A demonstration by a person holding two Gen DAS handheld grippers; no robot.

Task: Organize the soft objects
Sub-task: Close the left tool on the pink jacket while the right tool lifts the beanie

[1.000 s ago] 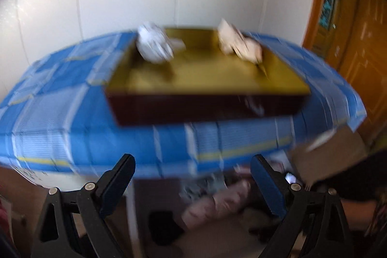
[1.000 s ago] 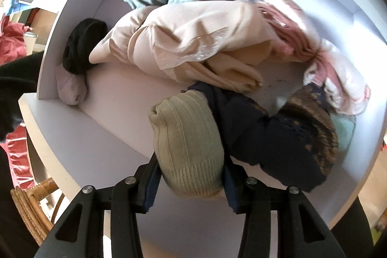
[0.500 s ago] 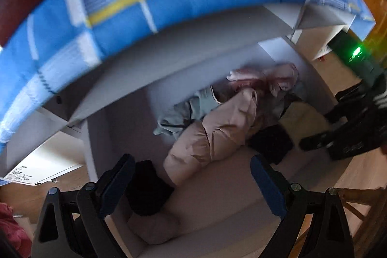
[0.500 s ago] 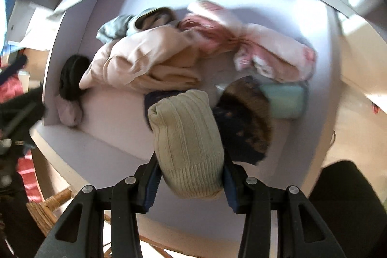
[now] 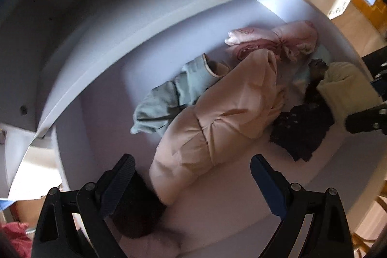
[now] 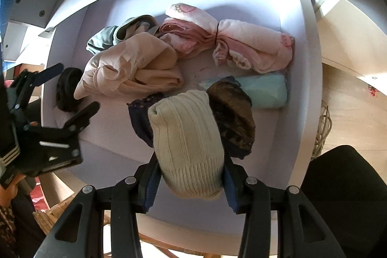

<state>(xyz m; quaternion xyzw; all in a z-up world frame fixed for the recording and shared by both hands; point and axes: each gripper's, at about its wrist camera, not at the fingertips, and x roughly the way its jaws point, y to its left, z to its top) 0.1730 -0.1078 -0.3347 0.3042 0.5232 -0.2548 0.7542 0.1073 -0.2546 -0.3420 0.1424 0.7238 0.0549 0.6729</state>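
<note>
Clothes lie heaped on a white shelf (image 6: 101, 144) under a tabletop, and both grippers point steeply down at them. At the far left of the right wrist view the left gripper (image 6: 72, 91) hangs with its jaws spread wide and nothing between them, just over a black bundle (image 6: 66, 92) at the shelf's left end. Beside that bundle sprawls a peach padded garment (image 6: 130, 67), with a grey-green garment (image 6: 113, 36) tucked behind it against the back wall. Further right, a pink bundle (image 6: 229, 40) lies along the back, and a pale turquoise roll (image 6: 263, 90) sits in front of it near the right wall. Toward the shelf's front, the right gripper (image 6: 191, 175) has its jaws partly closed, pressing on both sides of a cream ribbed knit hat (image 6: 186, 137), which is held above a dark navy and brown knitted pile (image 6: 232, 113). In the left wrist view the same cream hat appears at the right edge.
</note>
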